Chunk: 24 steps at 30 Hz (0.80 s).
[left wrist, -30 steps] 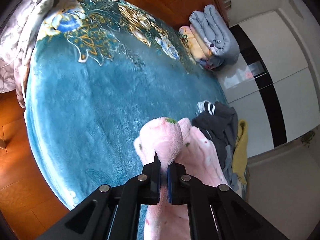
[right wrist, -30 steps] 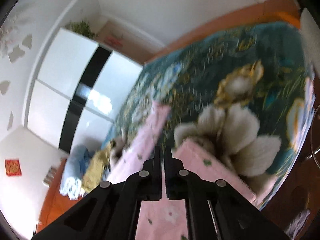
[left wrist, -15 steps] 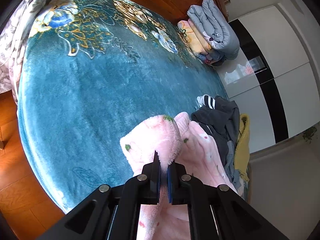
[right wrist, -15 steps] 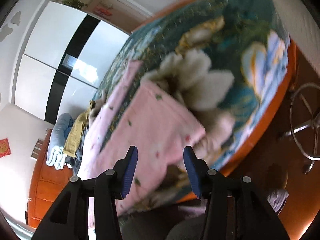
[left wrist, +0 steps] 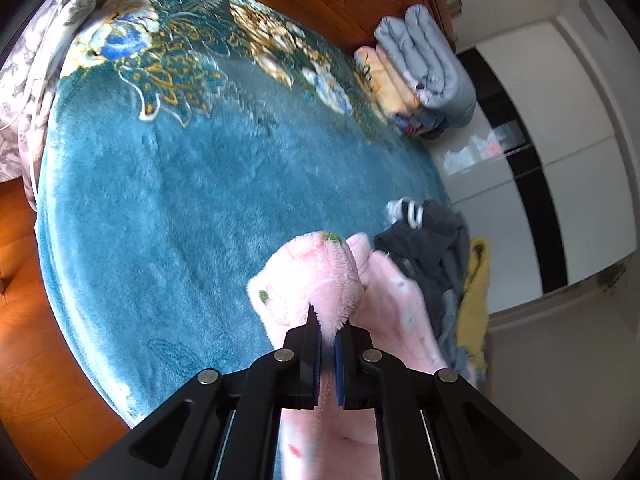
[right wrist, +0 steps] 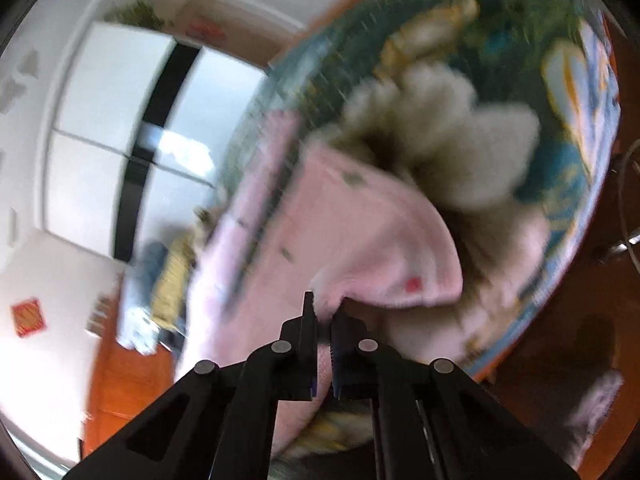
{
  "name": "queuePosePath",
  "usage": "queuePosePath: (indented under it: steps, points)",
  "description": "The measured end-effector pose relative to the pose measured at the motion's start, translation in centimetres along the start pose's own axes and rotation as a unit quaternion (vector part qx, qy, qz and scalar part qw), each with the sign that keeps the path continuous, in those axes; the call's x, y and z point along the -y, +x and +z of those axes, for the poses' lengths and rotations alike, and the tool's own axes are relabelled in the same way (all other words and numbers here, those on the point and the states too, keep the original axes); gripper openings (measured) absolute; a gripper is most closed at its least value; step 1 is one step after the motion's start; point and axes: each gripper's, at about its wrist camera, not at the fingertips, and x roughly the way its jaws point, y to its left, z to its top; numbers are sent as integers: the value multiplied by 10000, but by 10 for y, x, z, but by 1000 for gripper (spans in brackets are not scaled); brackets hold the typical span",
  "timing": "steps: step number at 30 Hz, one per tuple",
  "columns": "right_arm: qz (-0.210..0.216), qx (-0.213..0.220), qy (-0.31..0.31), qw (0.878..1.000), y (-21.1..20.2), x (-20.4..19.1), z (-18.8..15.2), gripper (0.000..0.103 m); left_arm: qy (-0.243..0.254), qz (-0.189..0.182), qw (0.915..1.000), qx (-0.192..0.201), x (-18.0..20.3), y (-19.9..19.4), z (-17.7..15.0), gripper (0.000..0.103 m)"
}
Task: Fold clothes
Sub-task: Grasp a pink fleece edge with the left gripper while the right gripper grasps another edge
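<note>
A fluffy pink garment with small prints (left wrist: 316, 276) lies on the teal floral blanket (left wrist: 180, 208) of a bed. My left gripper (left wrist: 328, 330) is shut on a raised fold of it, which bulges up just beyond the fingertips. In the blurred right wrist view the same pink garment (right wrist: 344, 232) spreads over the blanket (right wrist: 560, 168), and my right gripper (right wrist: 325, 316) is shut on its near edge, lifting a curled corner.
A dark grey garment (left wrist: 432, 244) and a yellow one (left wrist: 476, 292) are heaped right of the pink one. Folded grey and yellow bedding (left wrist: 428, 76) is stacked at the headboard. A white and black wardrobe (left wrist: 560, 168) stands beyond the bed. Wooden floor (left wrist: 24, 300) borders it on the left.
My right gripper opened half a second ago, then shut again on the pink garment's edge and is lifting it. My left gripper kept its grip and shifted slightly.
</note>
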Motion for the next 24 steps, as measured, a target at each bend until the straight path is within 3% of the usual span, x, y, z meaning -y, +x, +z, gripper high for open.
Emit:
queuePosePath:
  steps: [4,7,9,12,17,21,24]
  points:
    - [305,762,-406,9958,-43,-48,15,4,-187,-341,9992,22,7,-19,14,5]
    - [209,848,-721,9936,-43,-83,38,4,-419,-494,9978,-145,15,-12,25,5]
    - [55,762,-724,9944,-25,-104,64,4,-811,-690,9931,-492,24,13,33,5]
    - [-298,589,-831,9944,18,-135,97,4,-1153,-936,9849,-890,47,51,39,5]
    - [-890,309,-911,9914,115,-181,147,4,-1298,-994,9809,-1056,95,111,61,5]
    - [-1346,123,-997,9858,196,-205,179,4,-1312,-708,9821,-1148,117,161,79,5]
    - [-1662,-80,-923,9817,248,-202,192,4,-1433,-516,9803,-1262,113,202,88,6]
